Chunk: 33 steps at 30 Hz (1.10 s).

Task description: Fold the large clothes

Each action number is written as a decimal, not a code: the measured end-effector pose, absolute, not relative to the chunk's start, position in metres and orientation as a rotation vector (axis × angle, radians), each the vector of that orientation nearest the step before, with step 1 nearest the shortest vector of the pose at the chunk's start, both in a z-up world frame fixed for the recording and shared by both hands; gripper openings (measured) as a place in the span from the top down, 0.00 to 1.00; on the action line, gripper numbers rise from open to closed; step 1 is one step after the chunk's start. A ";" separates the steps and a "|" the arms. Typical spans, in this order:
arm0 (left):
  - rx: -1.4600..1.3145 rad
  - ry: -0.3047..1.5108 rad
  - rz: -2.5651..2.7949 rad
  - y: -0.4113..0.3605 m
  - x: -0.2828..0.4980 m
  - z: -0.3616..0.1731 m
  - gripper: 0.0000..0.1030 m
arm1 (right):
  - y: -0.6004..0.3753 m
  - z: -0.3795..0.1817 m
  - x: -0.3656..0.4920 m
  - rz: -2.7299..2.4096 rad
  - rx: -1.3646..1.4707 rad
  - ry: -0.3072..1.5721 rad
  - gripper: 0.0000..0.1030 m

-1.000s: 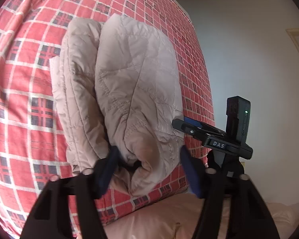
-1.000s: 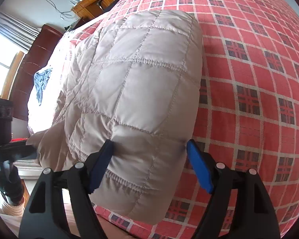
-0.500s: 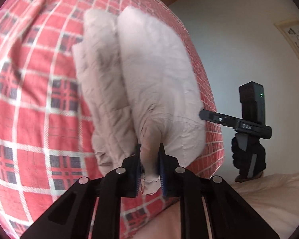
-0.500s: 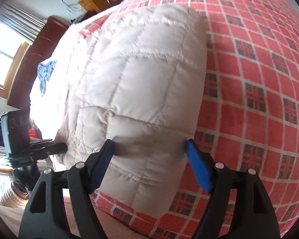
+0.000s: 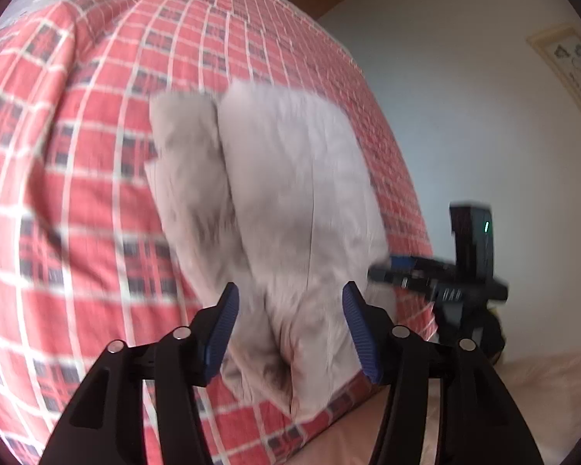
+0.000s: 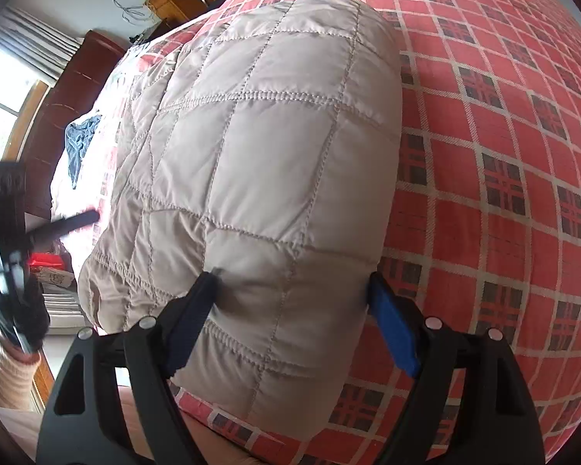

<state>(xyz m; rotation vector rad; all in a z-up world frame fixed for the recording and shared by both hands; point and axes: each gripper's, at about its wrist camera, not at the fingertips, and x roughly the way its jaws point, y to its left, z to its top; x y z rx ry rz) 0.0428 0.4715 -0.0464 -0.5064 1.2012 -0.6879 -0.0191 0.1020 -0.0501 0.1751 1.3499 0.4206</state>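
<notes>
Near the bed's front edge, on the red plaid bedspread (image 6: 503, 147), lies the folded beige quilted jacket (image 6: 259, 162), a thick padded bundle with its fold running away from you. Half a second ago your left gripper (image 5: 288, 329) was pressed together on the near end of the jacket; its blue pads (image 5: 222, 329) now stand spread wide, with the cloth loose between them and nothing pinched. That view is blurred, so you cannot tell whether the pads touch the fabric at all. Your right gripper (image 6: 292, 321) is spread as it was a second ago, its fingers straddling the near corner of the bundle, one pad (image 6: 393, 329) against the side facing the open bedspread and the other pressing lightly into the top. It pinches nothing. The release suggests this fold is set and the jacket rests under its own weight. The bundle looks puffy and may spring open, so the next grip probably needs a deep bite.
</notes>
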 end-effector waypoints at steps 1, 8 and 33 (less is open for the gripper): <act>-0.508 1.199 -0.669 0.473 0.053 -0.046 0.44 | 0.102 -0.050 -0.019 0.420 0.175 1.350 0.23; -0.511 1.229 -0.634 0.448 0.120 -0.062 0.38 | 0.106 -0.048 -0.018 0.418 0.159 1.344 0.23; -0.478 1.120 -0.696 0.446 0.105 -0.021 0.89 | 0.125 -0.029 -0.017 0.411 0.049 1.308 0.24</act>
